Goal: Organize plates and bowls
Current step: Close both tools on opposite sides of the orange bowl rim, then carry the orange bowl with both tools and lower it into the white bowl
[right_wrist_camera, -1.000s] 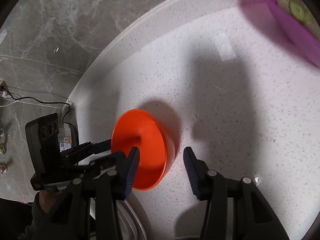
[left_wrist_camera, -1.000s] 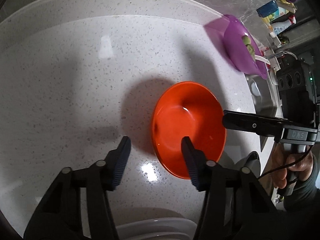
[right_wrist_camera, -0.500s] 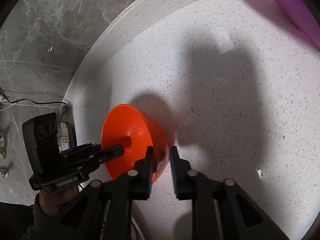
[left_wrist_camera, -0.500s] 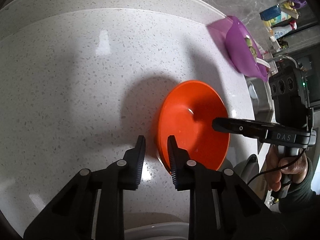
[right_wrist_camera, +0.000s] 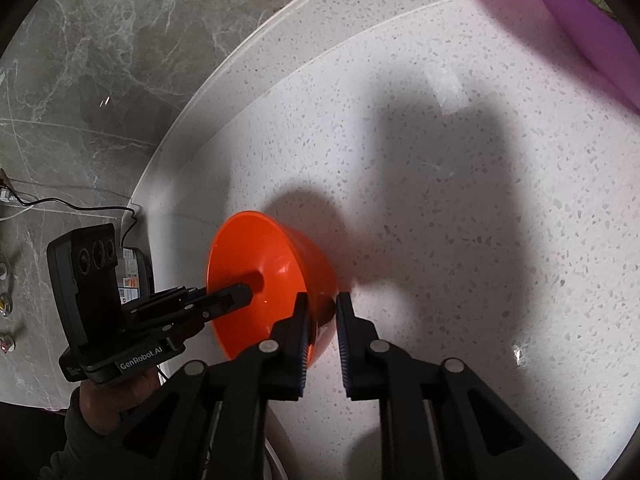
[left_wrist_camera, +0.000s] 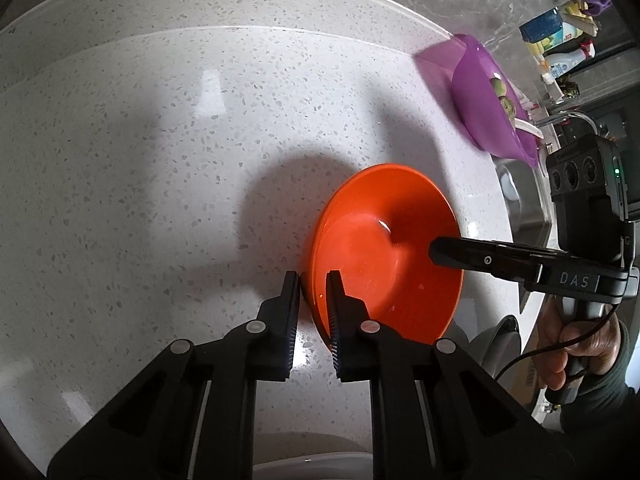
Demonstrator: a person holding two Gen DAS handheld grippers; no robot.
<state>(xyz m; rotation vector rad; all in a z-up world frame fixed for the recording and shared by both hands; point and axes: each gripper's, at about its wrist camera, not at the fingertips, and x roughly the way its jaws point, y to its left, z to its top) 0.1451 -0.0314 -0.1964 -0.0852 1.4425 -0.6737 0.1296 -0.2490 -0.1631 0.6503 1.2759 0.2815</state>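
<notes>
An orange bowl (left_wrist_camera: 384, 256) is on the white speckled counter (left_wrist_camera: 160, 160), its hollow facing the left wrist camera. My left gripper (left_wrist_camera: 313, 280) is shut on the bowl's near rim, one finger inside and one outside. From the opposite side, my right gripper (left_wrist_camera: 436, 250) reaches into the hollow. In the right wrist view the right gripper (right_wrist_camera: 322, 300) is shut on the wall of the orange bowl (right_wrist_camera: 256, 264), and the left gripper (right_wrist_camera: 240, 294) pokes in from the left. I cannot tell whether the bowl touches the counter.
A purple bowl (left_wrist_camera: 488, 108) holding green slices stands at the counter's far right, next to a sink (left_wrist_camera: 516, 188). Bottles (left_wrist_camera: 560, 40) stand behind it. A white plate's rim (left_wrist_camera: 312, 464) shows under my left gripper. A hand (left_wrist_camera: 576, 344) holds the right gripper.
Both grippers went from wide open around the bowl's rim to shut on it, one on each side. The bowl has stayed in about the same place.
</notes>
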